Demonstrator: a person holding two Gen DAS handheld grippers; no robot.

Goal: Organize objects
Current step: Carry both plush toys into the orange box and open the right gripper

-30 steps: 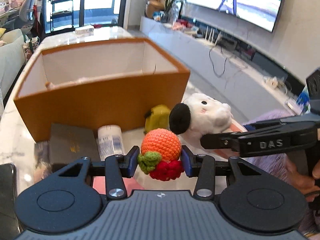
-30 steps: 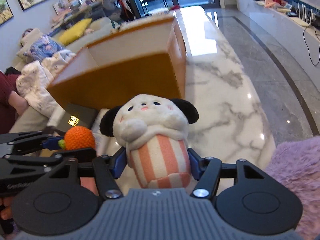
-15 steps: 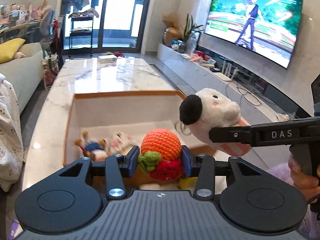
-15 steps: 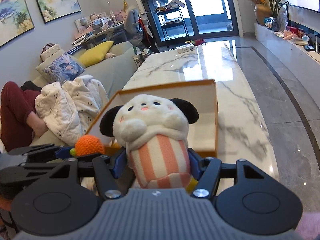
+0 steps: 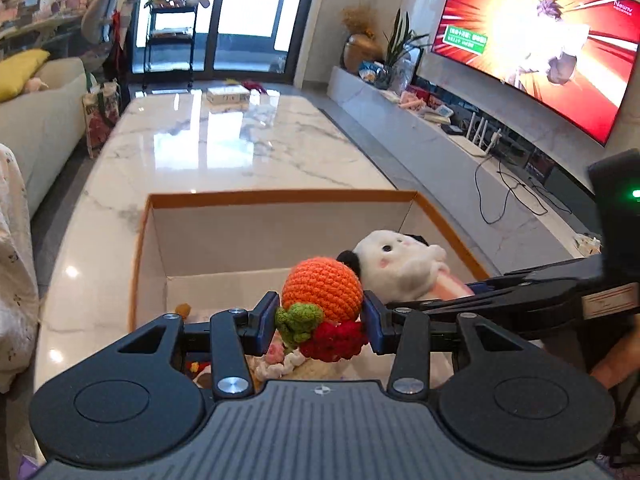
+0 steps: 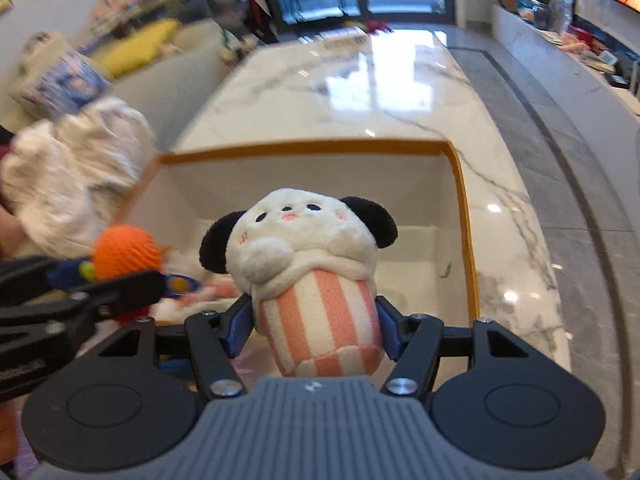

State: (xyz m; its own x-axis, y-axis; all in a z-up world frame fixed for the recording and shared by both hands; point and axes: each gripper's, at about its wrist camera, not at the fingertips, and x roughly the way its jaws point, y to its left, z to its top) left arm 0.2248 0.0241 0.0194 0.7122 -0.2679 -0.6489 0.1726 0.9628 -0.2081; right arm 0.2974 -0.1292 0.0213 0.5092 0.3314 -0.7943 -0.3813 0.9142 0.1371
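My left gripper (image 5: 320, 322) is shut on a crocheted orange fruit (image 5: 322, 288) with a green leaf and a red base. It hangs over the near part of an open orange box (image 5: 276, 197) with white inner walls. My right gripper (image 6: 316, 316) is shut on a white plush panda (image 6: 308, 248) with black ears and a pink-striped body, held over the same box (image 6: 304, 147). The panda also shows in the left wrist view (image 5: 396, 266), just right of the fruit. The fruit also shows in the right wrist view (image 6: 126, 252), at the left.
Several small toys (image 5: 280, 360) lie on the box floor. The box stands on a long marble table (image 5: 224, 148) with a small white box (image 5: 227, 95) at its far end. A sofa with blankets (image 6: 76, 172) is on the left, a TV (image 5: 536, 44) on the right.
Both grippers have risen from table level and moved forward over the open box, each still holding its toy. The panda now sits lower and closer to the fruit.
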